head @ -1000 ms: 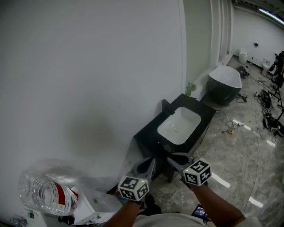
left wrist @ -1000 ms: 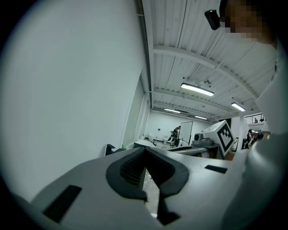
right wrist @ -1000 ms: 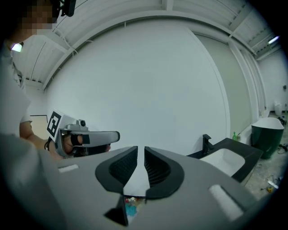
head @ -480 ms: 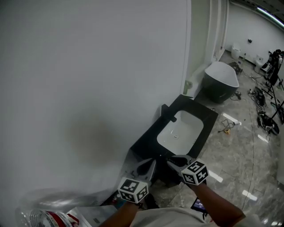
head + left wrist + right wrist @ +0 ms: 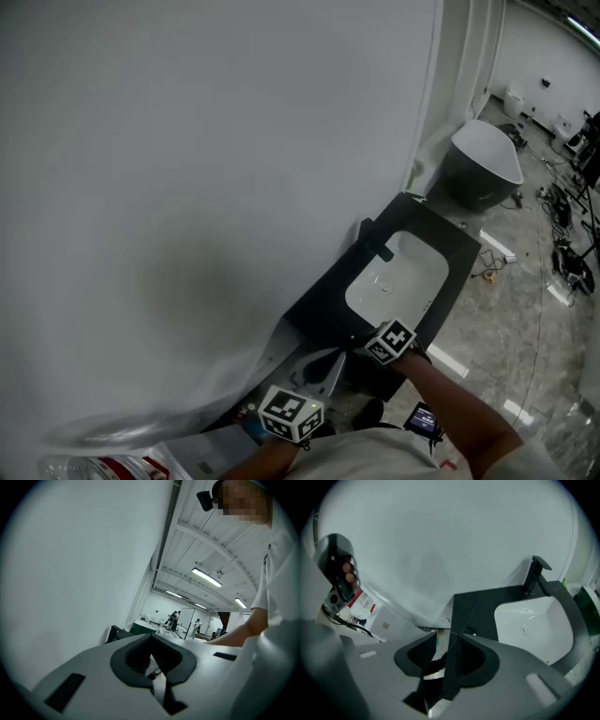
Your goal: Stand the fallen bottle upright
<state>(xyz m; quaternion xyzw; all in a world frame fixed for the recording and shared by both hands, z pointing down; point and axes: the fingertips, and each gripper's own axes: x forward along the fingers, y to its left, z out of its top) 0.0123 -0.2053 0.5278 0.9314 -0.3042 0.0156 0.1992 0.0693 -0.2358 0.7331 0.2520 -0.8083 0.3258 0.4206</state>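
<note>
A clear plastic bottle (image 5: 98,466) with a red label lies at the bottom left edge of the head view, mostly cut off. Its label (image 5: 360,603) shows at the left of the right gripper view. My left gripper (image 5: 323,366) hangs level beside the white wall, with its jaws (image 5: 150,637) together and nothing in them. My right gripper (image 5: 445,632) tilts steeply down over the corner of the black vanity (image 5: 328,305). Its jaws are opening, with nothing between them. In the head view its marker cube (image 5: 389,339) hides the tips. Both grippers are well clear of the bottle.
A white basin (image 5: 398,281) with a black faucet (image 5: 375,246) sits in the vanity top against the wall. A dark freestanding tub (image 5: 483,164) stands further back. Cables and gear lie on the marble floor (image 5: 506,309) at the right. People stand far off in the left gripper view.
My right gripper dropped and tipped down toward the vanity corner, its jaws spreading. My left gripper sank lower. The bottle slid to the bottom edge of the head view.
</note>
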